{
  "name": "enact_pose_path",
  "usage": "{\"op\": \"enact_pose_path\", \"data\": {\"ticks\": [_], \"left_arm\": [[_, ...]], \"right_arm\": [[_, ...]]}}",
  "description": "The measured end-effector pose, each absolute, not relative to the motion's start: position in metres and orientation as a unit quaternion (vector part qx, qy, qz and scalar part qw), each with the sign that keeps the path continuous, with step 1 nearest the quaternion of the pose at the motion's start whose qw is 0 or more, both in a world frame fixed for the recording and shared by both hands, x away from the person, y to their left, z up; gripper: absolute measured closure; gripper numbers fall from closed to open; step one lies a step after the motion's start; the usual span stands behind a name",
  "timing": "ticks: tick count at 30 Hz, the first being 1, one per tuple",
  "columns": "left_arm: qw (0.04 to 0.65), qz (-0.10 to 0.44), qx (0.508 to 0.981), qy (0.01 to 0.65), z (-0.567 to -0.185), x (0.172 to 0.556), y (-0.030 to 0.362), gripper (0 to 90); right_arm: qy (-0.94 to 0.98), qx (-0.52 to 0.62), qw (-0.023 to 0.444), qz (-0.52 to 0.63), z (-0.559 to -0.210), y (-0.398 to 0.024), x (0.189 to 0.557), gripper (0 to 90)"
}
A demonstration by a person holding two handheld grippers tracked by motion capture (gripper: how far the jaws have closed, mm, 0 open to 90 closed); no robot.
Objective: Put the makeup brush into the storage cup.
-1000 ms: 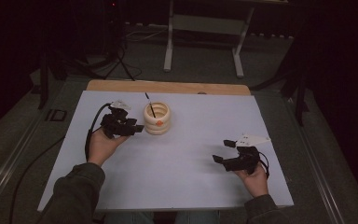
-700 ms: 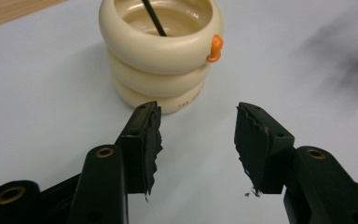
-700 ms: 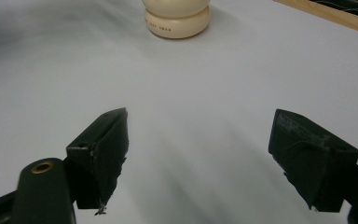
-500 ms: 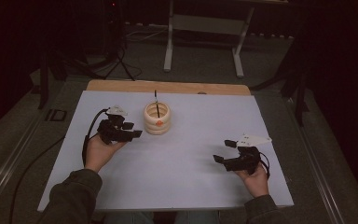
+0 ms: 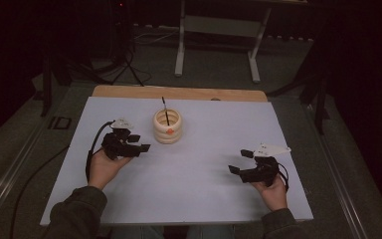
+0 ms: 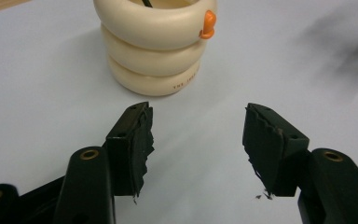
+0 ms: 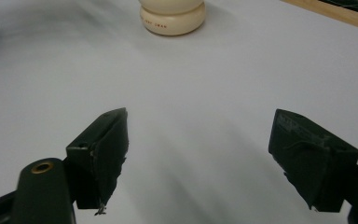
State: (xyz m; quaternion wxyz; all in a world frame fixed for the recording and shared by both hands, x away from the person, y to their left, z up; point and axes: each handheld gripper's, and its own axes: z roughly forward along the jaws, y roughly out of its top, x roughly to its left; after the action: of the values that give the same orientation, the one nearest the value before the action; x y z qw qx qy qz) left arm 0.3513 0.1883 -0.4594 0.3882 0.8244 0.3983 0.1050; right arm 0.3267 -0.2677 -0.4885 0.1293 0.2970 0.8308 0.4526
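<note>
The ringed holder [image 5: 167, 127] stands upright at about 11 o'clock from the desk's [image 5: 199, 199] middle, toward the far edge. It's cream, built like three stacked rings, with a small orange knob [image 6: 208, 23] on the top ring's outer side and tiny print on the bottom ring. A thin dark stick [image 5: 165, 109] stands inside, leaning toward 11 o'clock, its tip above the rim.

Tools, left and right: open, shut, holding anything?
Left tool: open, jaws have just been opening, nothing between them; holder ahead, untouched.
Right tool: open, empty, above the table.
</note>
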Motion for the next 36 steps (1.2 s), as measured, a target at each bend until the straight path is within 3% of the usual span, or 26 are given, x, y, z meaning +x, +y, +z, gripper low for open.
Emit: {"op": "enact_pose_path", "data": {"ticks": [36], "left_arm": [[0.398,0.119,0.823,0.388,-0.474,0.319,0.194,31.0]], "right_arm": [[0.832,0.301,0.13,0.449,-0.492,-0.269,0.323,19.6]]}}
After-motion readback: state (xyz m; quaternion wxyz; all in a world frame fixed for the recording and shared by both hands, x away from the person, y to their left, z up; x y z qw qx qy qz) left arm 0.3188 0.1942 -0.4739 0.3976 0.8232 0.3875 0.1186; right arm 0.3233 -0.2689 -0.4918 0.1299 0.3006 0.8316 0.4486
